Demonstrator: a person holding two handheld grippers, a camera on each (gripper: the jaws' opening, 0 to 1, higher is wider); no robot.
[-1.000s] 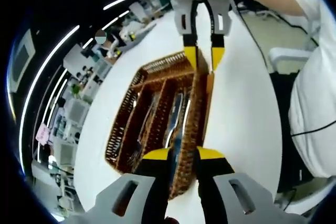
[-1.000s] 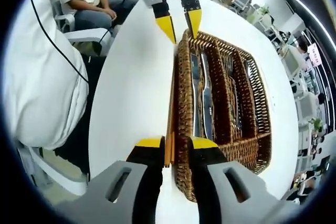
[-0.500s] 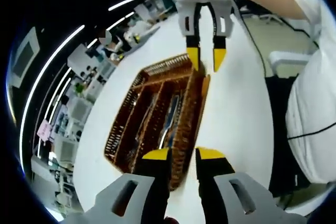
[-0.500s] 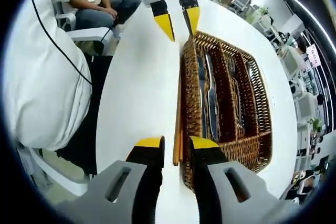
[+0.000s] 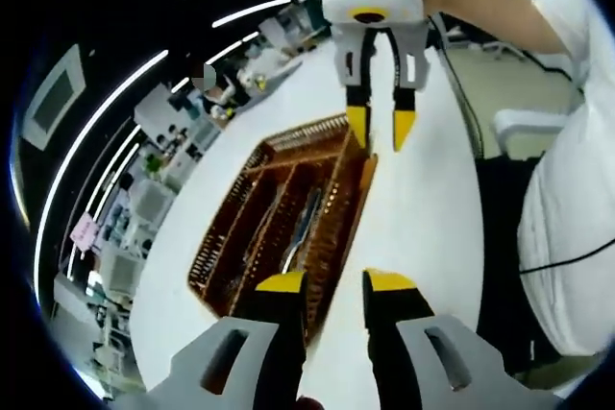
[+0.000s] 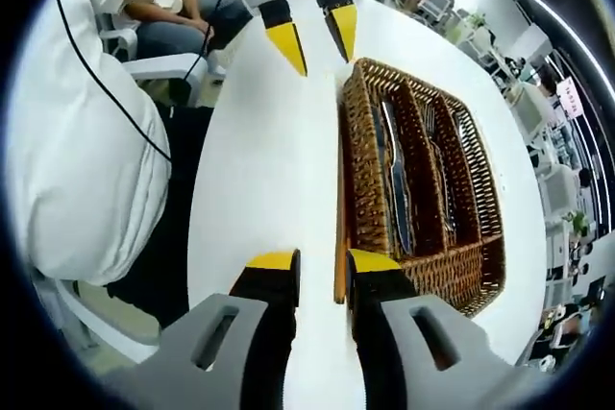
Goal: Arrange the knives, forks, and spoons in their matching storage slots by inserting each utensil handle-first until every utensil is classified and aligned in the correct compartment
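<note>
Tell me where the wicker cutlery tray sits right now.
The wicker cutlery tray lies on the white table, right of centre in the right gripper view, its long side between both open tools.

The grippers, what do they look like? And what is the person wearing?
Each gripper has two black fingers with yellow tips on light grey bases. The left gripper and right gripper look alike. In the left gripper view, the right one has a white box on top with a small green light. The person wears a white short sleeved shirt, crossed by a thin black cable.
</note>
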